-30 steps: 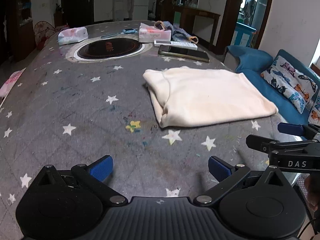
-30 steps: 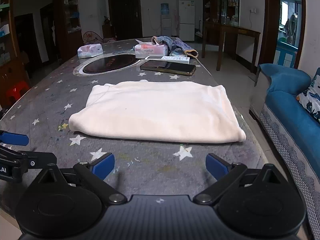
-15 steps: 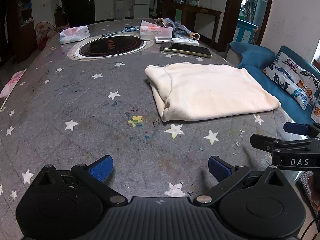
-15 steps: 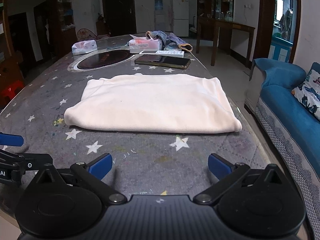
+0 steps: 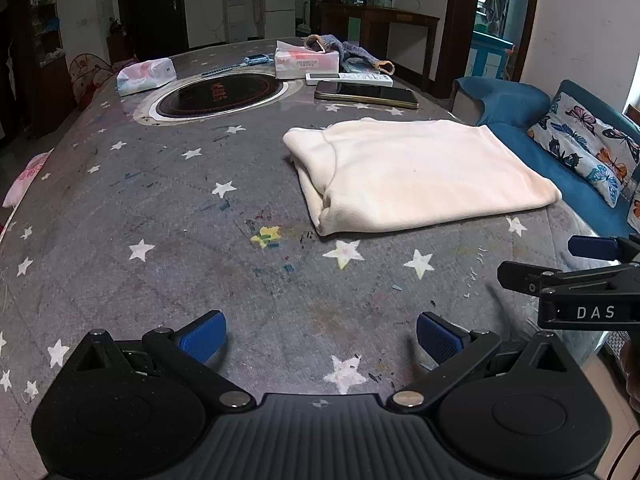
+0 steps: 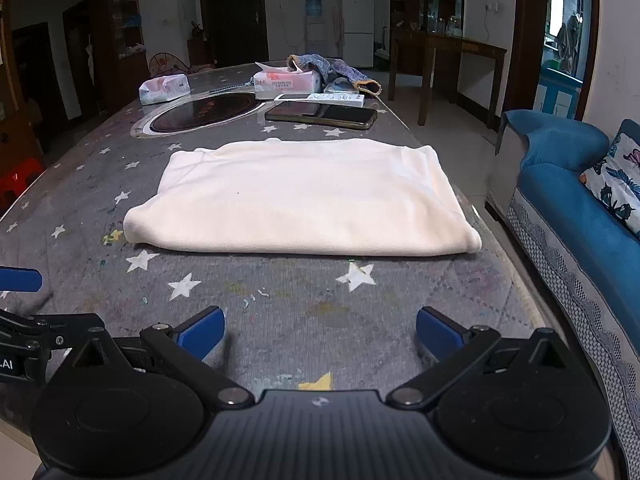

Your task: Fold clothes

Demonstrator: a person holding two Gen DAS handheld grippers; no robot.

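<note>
A cream garment point(image 5: 416, 176) lies folded into a flat rectangle on the grey star-print table cover point(image 5: 160, 208). It also shows in the right wrist view point(image 6: 304, 200), straight ahead of that gripper. My left gripper point(image 5: 320, 338) is open and empty, low over the cover, with the garment ahead and to the right. My right gripper point(image 6: 318, 334) is open and empty near the table's front edge, short of the garment. Each gripper shows at the edge of the other's view.
At the far end are a round induction hob point(image 5: 218, 94), two tissue packs point(image 5: 146, 76), a remote point(image 5: 348, 77), a dark phone point(image 5: 366, 94) and a blue knitted cloth point(image 6: 328, 68). A blue sofa point(image 6: 580, 216) stands right of the table.
Both grippers have drawn back from the garment toward the table's front edge, jaws still open. The garment has not moved.
</note>
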